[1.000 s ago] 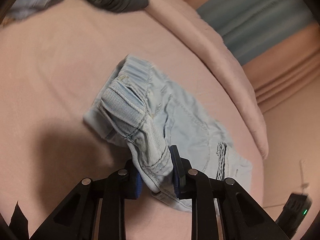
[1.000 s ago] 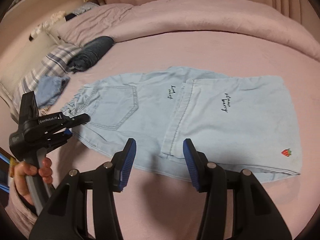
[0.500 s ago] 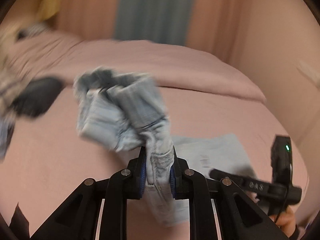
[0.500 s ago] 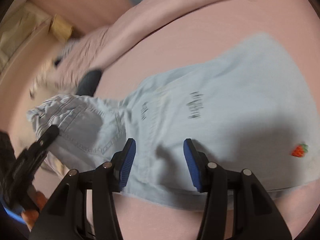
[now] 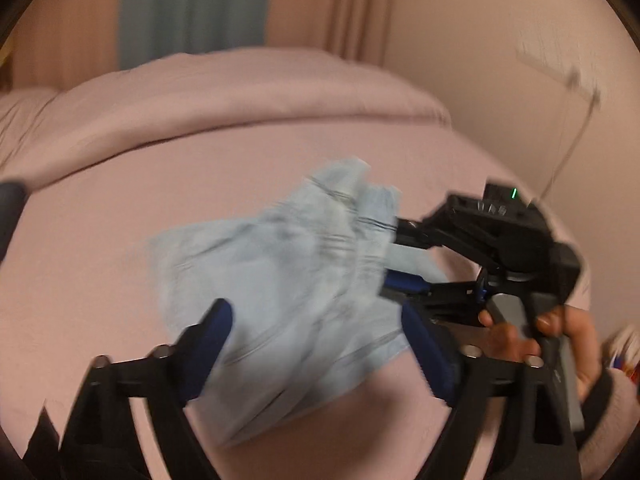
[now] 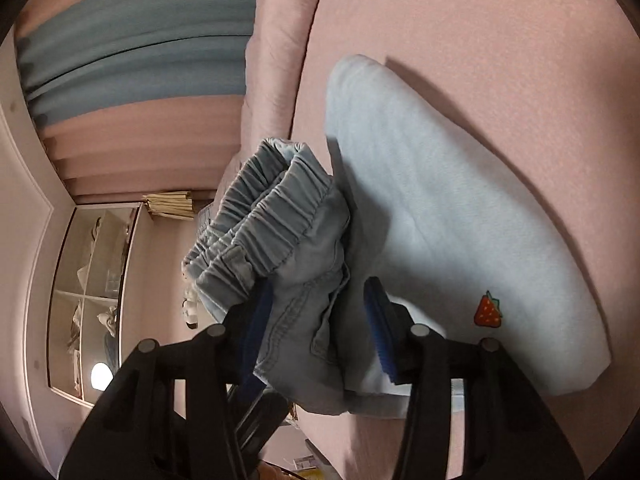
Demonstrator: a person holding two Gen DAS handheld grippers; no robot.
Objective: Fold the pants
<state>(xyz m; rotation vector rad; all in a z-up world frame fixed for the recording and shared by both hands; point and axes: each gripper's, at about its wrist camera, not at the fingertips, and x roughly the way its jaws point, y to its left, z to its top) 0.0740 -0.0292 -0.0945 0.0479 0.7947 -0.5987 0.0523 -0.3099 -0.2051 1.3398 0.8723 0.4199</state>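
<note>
I see the pale denim pants (image 6: 440, 200) lying on the pink bed (image 6: 500, 32), folded over, their long axis running diagonally in my right wrist view from the far rounded fold down to the strawberry patch (image 6: 487, 310) near the hem. The gathered elastic waistband (image 6: 272, 204) is bunched up and points away from me, toward the curtain. My left gripper (image 5: 316, 344) has just been opening; its fingers are spread wide, with cloth between them but not pinched. My right gripper (image 6: 320, 320) straddles the waistband end, fingers partly apart; I cannot tell whether they press the cloth. Only the left view shows the hand (image 5: 532, 336) on the right handle, though it is blurred.
</note>
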